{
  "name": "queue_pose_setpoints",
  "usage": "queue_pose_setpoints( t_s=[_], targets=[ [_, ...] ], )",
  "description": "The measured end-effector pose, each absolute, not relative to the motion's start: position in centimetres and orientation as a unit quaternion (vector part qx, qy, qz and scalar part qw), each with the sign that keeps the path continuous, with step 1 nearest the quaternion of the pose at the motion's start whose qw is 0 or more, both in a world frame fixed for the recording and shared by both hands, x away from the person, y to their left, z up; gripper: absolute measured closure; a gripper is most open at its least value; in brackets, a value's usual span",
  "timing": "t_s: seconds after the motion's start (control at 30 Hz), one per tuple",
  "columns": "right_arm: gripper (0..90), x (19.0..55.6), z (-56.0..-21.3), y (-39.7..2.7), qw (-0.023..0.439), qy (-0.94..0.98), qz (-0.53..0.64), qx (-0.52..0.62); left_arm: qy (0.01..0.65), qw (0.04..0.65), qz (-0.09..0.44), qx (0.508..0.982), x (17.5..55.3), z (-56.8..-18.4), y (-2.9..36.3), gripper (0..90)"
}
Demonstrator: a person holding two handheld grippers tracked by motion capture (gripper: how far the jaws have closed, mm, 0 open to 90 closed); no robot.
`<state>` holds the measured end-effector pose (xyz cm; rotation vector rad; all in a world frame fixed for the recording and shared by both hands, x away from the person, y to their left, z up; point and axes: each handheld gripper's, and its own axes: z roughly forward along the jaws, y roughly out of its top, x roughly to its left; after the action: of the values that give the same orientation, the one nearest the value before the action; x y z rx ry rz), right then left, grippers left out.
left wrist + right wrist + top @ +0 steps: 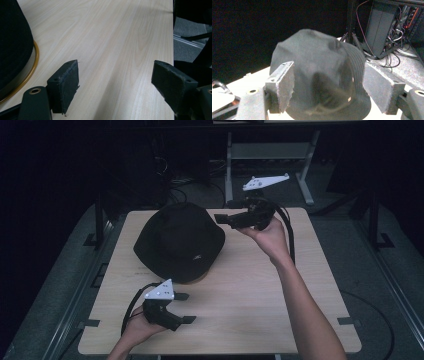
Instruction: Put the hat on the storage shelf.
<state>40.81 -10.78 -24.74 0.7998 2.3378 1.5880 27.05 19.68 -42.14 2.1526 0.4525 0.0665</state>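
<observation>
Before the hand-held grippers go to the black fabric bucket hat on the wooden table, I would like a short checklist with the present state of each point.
1. Black fabric bucket hat lies on the light wooden table: ok.
2. Left hand-held gripper open, nothing between jaws: ok.
3. Right hand-held gripper open, aimed at hat: ok.
4. Right pads touching hat: cannot tell.
5. Left hand-held gripper apart from hat brim: ok.

Nothing here can be read. The black bucket hat (179, 241) carries a small white mark near its brim, too tiny and blurred to make out as letters.
</observation>
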Motion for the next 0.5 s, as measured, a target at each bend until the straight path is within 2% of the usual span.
queue_pose_setpoints(
  t_s=[0.5],
  targets=[
    [24.4,38.0,-27.0,-15.5,0.105,0.783,0.538,0.295,0.195,0.449,0.031,0.871,27.3,-42.2,20.0,19.5]
  ],
)
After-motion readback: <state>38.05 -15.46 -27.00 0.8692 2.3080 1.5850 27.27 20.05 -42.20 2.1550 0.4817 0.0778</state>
